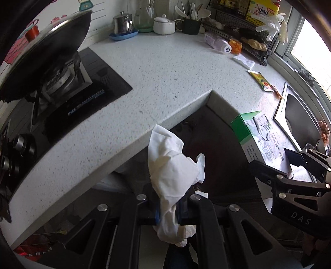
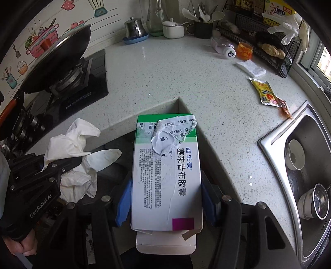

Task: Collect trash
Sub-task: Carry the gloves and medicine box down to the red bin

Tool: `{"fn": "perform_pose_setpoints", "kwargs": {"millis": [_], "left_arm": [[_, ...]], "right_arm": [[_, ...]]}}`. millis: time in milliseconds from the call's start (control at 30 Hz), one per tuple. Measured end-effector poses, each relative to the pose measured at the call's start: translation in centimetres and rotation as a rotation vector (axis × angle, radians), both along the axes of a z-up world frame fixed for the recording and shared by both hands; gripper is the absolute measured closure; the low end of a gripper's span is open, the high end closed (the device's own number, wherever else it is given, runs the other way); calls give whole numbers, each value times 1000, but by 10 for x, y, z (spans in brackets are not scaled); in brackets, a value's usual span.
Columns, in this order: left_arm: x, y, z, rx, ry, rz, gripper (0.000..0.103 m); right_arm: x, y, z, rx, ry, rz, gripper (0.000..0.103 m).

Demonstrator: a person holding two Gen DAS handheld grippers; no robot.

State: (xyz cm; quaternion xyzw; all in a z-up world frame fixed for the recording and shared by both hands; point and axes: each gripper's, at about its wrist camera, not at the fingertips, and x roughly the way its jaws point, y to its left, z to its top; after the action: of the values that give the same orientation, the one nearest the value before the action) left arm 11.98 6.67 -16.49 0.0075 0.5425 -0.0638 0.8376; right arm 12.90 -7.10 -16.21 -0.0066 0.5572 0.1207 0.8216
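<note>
Speckled white counter wraps an inner corner; stove upper left, sink right. Yellow "OMO" pack on the wire rack, top right. Left gripper, steeply nose-down, jaws nearly together, clamped on a crumpled white tissue at lower centre. Right gripper, equally steep, jaws half apart, pinching a green-and-white medicine box printed in Chinese. Its casing reads "DAS"; the left's, "GenRobot.AI". Yellow sachet lies by the sink.
</note>
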Motion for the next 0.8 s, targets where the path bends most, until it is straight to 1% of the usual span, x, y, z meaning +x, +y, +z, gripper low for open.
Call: {"fn": "perform_pose_setpoints", "kwargs": {"millis": [167,233,333,433,533,567,667,733,800], "left_arm": [[-14,6,-37,5,79,-10,93],[-16,9,-56,-3,119,2,93],[-18,9,-86,4,152,10,93],[-16,6,-117,-12,179,7,93],[-12,2,-152,-10,190,0,93],[-10,0,-166,-13,196,-2,93],[-5,-6,-209,-25,220,-11,93],[-1,-10,-238,-29,237,-17,93],[3,-15,-266,-42,252,-28,93]], "right_arm": [[-9,13,-40,-10,71,42,47],[-10,15,-56,-16,86,53,47],[-9,15,-84,-15,107,57,47],[-5,15,-113,-16,130,58,47],[-2,13,-148,-23,140,56,47],[-2,12,-160,-37,138,56,47],[1,6,-194,-32,145,38,47],[2,0,-221,-39,163,13,47],[1,-3,-248,-25,186,-11,47]]}}
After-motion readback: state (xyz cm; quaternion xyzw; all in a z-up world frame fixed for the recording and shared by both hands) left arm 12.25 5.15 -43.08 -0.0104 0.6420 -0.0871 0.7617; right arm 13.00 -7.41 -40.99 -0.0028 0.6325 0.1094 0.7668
